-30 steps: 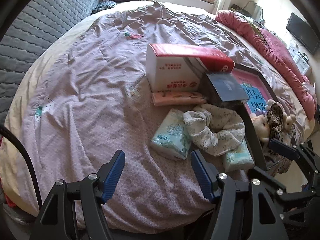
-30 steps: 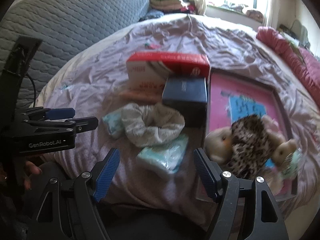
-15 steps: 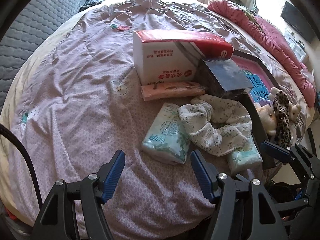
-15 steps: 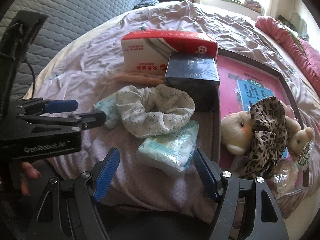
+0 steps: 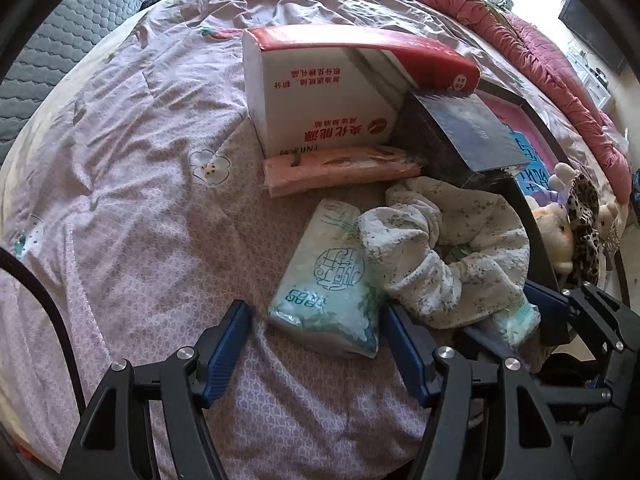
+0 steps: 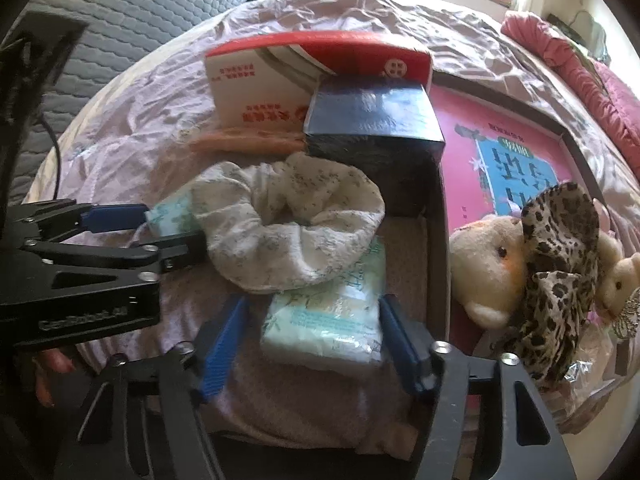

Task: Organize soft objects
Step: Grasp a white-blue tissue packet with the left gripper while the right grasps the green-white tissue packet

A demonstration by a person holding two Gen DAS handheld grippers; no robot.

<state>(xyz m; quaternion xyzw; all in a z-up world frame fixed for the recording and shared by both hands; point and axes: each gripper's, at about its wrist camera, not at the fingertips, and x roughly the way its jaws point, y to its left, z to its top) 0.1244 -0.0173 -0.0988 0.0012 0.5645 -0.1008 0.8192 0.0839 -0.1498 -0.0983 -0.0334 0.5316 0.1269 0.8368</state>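
Both tongs point steeply down at the bed. Left tongs (image 5: 316,334) stand about half open, with the near end of the left tissue pack (image 5: 330,288) between the fingers; the pads are close to its sides but do not press it. Right tongs (image 6: 312,344) are closing around the right tissue pack (image 6: 326,320); a small gap shows at each pad, so nothing is gripped yet.

The quilt (image 5: 132,184) is the biggest thing, and to the left of the left tongs it lies wide and free. Ahead of both tongs stands the red-and-white box (image 5: 320,96), and the dark box (image 6: 372,128) leans against its right end. Right of the right tongs lies the pink tray (image 6: 440,240); its dark edge runs just beside the right finger, so room on that side is narrow. In the tray sits a plush toy (image 6: 492,268) with a leopard cloth.

Between the tongs, a floral cloth (image 6: 292,224) lies over the far ends of both packs. Just beyond it, at the foot of the red-and-white box, lies a flat pink pack (image 5: 340,168).
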